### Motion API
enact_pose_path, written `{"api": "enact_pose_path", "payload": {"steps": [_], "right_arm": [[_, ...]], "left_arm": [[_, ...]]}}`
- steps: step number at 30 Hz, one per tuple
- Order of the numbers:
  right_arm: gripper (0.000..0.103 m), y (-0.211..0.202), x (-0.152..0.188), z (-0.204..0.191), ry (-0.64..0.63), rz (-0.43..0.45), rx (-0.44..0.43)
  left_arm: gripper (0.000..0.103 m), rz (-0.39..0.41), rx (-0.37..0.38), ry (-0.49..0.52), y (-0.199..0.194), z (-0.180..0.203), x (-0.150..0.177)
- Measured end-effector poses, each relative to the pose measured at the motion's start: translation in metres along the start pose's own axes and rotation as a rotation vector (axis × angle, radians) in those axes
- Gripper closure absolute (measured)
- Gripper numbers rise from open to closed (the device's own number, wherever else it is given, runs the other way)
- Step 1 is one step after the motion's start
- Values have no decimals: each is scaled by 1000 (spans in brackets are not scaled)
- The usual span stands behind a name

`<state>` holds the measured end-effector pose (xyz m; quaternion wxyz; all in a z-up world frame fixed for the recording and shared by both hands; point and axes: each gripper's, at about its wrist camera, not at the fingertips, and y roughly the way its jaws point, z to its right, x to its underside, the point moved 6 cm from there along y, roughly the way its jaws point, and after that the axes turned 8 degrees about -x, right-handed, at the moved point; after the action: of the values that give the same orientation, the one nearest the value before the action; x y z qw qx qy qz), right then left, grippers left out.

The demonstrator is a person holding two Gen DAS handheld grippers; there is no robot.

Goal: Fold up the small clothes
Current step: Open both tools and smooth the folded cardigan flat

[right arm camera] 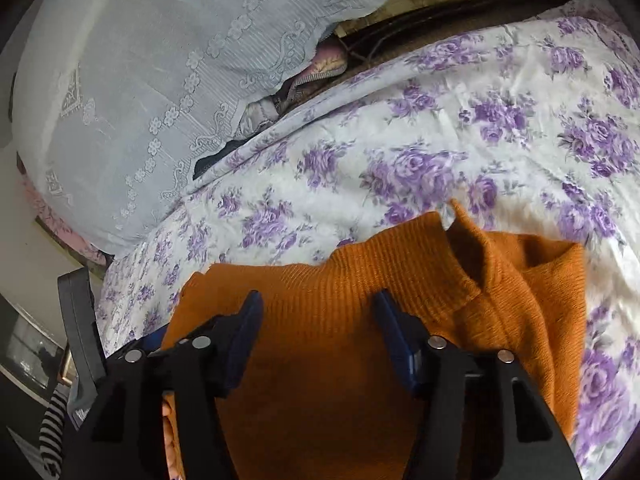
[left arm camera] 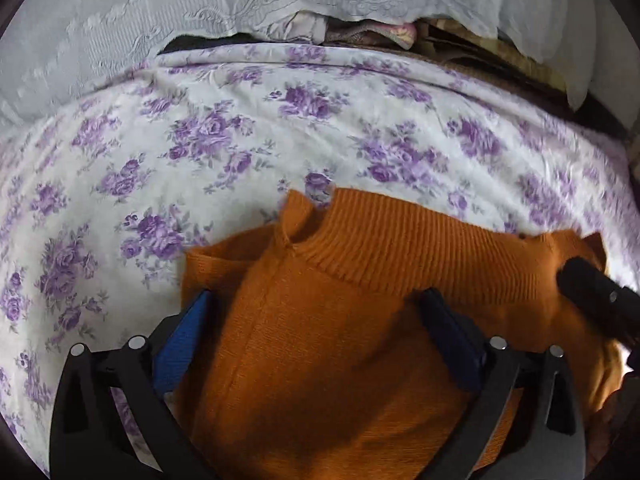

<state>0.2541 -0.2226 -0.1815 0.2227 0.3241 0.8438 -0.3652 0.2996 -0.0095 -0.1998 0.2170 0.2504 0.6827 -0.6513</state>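
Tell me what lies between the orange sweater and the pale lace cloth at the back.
Only bare floral sheet lies between the sweater and the lace cloth. Both wrist views show that stretch; nothing rests on it.

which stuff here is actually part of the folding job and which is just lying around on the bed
Part of the job:
- orange knit sweater, lying on the sheet
- left gripper, jaws wide over the sweater
- right gripper, jaws apart over the ribbed hem

Just lying about:
- purple floral bedsheet
- white lace cover
- bundled cloth under the lace cover
- striped cloth
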Motion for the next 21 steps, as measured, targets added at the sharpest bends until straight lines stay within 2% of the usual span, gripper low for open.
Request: {"api": "enact_pose_path", "payload": {"steps": [1, 3, 5, 7, 9, 10, 11, 13, 15, 17, 19, 21], "right_arm": [[48, -3, -1, 2, 11, 8, -14], [59, -6, 0, 8, 25, 13, -16], [74, -10, 1, 15, 52, 28, -15], [81, -18, 1, 25, 97, 64, -7], [80, -30, 1, 33, 138, 116, 15], [75, -36, 1, 34, 141, 134, 26], [63, -45, 4, 33, 132, 149, 55], [54, -57, 11, 22, 102, 174, 63], [53, -65, 21, 5, 71, 172, 15], [45, -70, 34, -14, 49, 155, -62], [38, -68, 45, -32, 35, 126, -120], [35, -61, 63, -48, 20, 68, -172]], "left_arm": [[4, 6, -11, -7, 1, -3, 0], [4, 4, 11, -25, 1, -10, 2], [4, 25, -33, -27, -5, -17, 2], [4, 44, -60, -40, -10, -26, 4], [4, 57, -101, -55, -16, -37, 7], [4, 61, -119, -62, -18, -43, 8], [4, 68, -127, -70, -23, -50, 11], [4, 76, -122, -81, -30, -57, 15], [4, 93, -117, -87, -42, -65, 23], [4, 106, -105, -86, -52, -68, 29], [4, 115, -86, -84, -61, -67, 36], [4, 122, -67, -81, -71, -66, 44]]}}
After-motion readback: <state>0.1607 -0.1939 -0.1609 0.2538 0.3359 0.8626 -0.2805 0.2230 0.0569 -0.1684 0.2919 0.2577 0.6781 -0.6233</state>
